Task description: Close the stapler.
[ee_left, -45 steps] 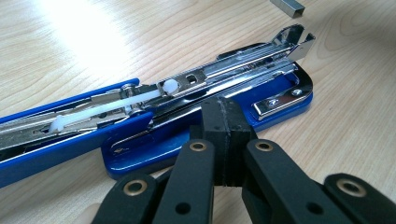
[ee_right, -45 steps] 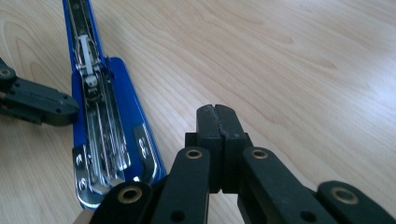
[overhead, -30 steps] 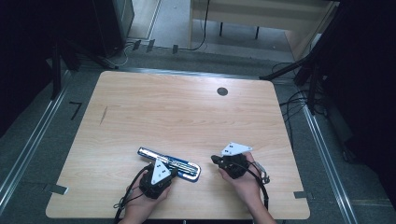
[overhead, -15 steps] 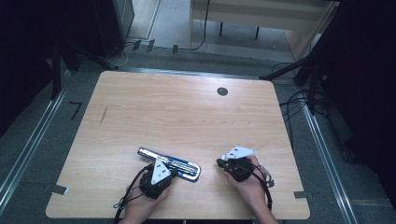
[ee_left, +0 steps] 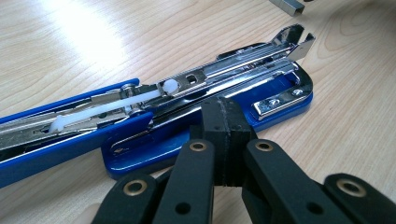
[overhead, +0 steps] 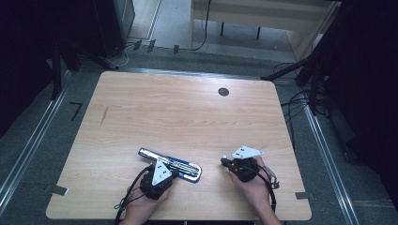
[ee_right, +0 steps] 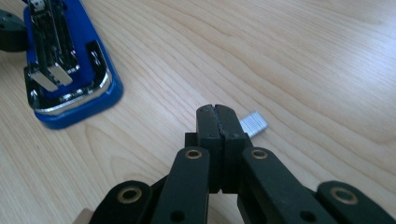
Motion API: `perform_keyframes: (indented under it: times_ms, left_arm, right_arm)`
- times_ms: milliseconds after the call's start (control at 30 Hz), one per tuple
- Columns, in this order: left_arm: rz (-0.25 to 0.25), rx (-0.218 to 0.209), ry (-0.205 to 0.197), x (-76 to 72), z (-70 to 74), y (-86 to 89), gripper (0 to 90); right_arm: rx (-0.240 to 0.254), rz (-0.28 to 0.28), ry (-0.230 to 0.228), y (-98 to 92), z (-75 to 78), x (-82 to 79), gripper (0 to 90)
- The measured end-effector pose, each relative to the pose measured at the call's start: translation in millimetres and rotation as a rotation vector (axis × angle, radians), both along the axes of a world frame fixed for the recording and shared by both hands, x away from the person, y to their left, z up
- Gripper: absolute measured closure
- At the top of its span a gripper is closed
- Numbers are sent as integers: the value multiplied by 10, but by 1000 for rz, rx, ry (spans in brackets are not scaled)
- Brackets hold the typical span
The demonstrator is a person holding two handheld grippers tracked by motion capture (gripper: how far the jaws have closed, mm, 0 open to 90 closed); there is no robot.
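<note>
A blue stapler point(overhead: 170, 164) lies folded open and flat on the wooden table point(overhead: 187, 112), near its front edge. Its chrome magazine point(ee_left: 233, 74) faces up, with a white pusher inside. My left gripper point(overhead: 174, 172) is shut, and its tips point(ee_left: 223, 109) rest at the stapler's blue base, with nothing between the jaws. My right gripper point(overhead: 225, 162) sits to the right of the stapler and is shut too. A short strip of silver staples point(ee_right: 254, 123) lies on the wood just past the tips of my right gripper point(ee_right: 215, 112). I cannot tell whether it touches them.
A round black cable hole point(overhead: 223, 92) sits at the table's far right. Cables trail from both grippers over the front edge. Dark stands and cables point(overhead: 300, 101) crowd the floor to the right, and a wooden desk point(overhead: 253, 14) stands beyond the table.
My right gripper has shifted slightly to the right and toward the front edge. The left gripper and the stapler have stayed put.
</note>
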State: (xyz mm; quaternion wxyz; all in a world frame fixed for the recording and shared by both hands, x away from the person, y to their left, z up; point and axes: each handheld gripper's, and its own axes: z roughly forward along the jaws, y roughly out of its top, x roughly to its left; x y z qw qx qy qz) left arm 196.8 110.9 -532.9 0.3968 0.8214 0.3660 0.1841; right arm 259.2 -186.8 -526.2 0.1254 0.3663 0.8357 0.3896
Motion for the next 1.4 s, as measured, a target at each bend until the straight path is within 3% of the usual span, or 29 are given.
perform_keyframes:
  times_ms: [300,1133,1233,1400]
  left_arm:
    - [-2,-2,1,2,0,3,900]
    - [-1,-2,0,2,-1,2,900]
    - [-2,-2,1,3,0,3,900]
    - [-2,-2,1,3,0,3,900]
  right_arm:
    - [-19,26,2,145,-63,52,900]
    - [-20,-42,2,-157,-74,34,900]
    - [-7,-60,-4,-203,-59,41,900]
    - [36,-43,-1,-257,-45,51,900]
